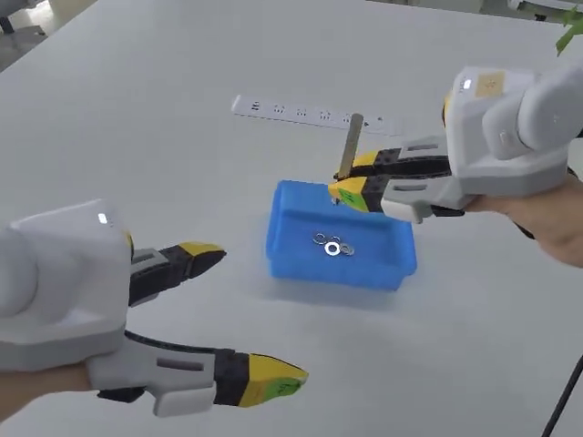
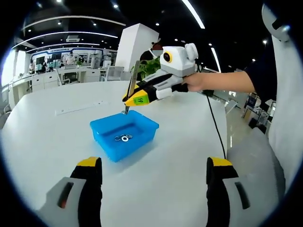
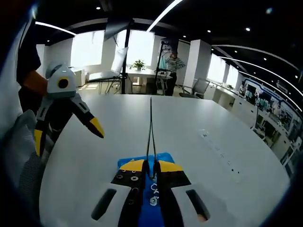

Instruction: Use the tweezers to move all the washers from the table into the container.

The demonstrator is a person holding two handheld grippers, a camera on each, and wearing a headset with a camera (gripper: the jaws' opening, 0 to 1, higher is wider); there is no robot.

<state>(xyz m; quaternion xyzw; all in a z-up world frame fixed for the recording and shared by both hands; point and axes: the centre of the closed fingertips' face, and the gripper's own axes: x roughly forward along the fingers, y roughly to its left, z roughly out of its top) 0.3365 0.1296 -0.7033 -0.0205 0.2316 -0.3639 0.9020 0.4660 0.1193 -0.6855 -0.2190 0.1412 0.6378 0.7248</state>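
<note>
The right tool [image 1: 344, 187] was clamped on thin metal tweezers [image 1: 352, 146] above the blue plastic container [image 1: 337, 271]; the tweezer tips were hidden in the head view. Small metal washers [image 1: 333, 246] lay inside, count unclear. The left tool [image 1: 260, 309] stood apart, near left.

**Hand-held rig.** The left gripper [image 1: 250, 314] has a white moulded housing and black jaws ending in yellow tips. One tip bears a small green label [image 1: 284, 387], and a small lit indicator [image 1: 103, 218] sits on the housing top. The right gripper [image 1: 344, 187] is of the same build, with a tan square sticker [image 1: 489, 84] on its housing. Its black jaw is studded with round screw heads [image 3: 134, 178], and a thin black cable [image 2: 215, 127] runs from it. The arm behind it wears a dark sleeve [image 2: 265, 71].
</note>
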